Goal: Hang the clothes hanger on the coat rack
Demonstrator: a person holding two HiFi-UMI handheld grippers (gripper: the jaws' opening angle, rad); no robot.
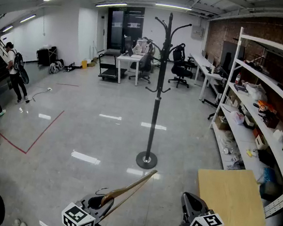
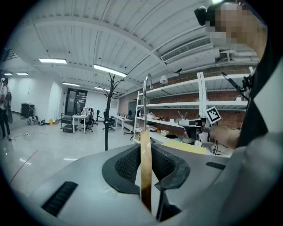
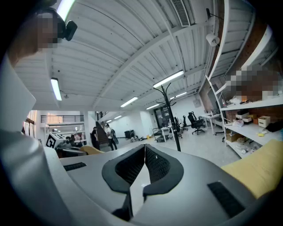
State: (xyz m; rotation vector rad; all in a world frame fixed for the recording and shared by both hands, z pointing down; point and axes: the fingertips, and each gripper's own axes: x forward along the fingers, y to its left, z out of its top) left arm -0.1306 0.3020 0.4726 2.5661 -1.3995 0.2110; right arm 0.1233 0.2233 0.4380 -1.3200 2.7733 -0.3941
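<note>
The black coat rack (image 1: 158, 86) stands upright on its round base in the middle of the floor, a few steps ahead of both grippers. My left gripper (image 1: 98, 203) is low in the head view, shut on a wooden clothes hanger (image 1: 130, 189) that slants up to the right. In the left gripper view the hanger's wooden bar (image 2: 145, 172) is pinched between the pads, its metal hook (image 2: 148, 81) on top, and the rack (image 2: 107, 114) is far off to the left. My right gripper (image 1: 191, 203) is shut and holds nothing; its view shows the rack (image 3: 172, 119) ahead.
White shelving (image 1: 268, 101) loaded with clutter lines the right wall. A tan board (image 1: 229, 198) lies just right of my right gripper. Desks and office chairs (image 1: 139, 57) stand at the back. People (image 1: 11, 71) stand far left near a red floor line (image 1: 39, 132).
</note>
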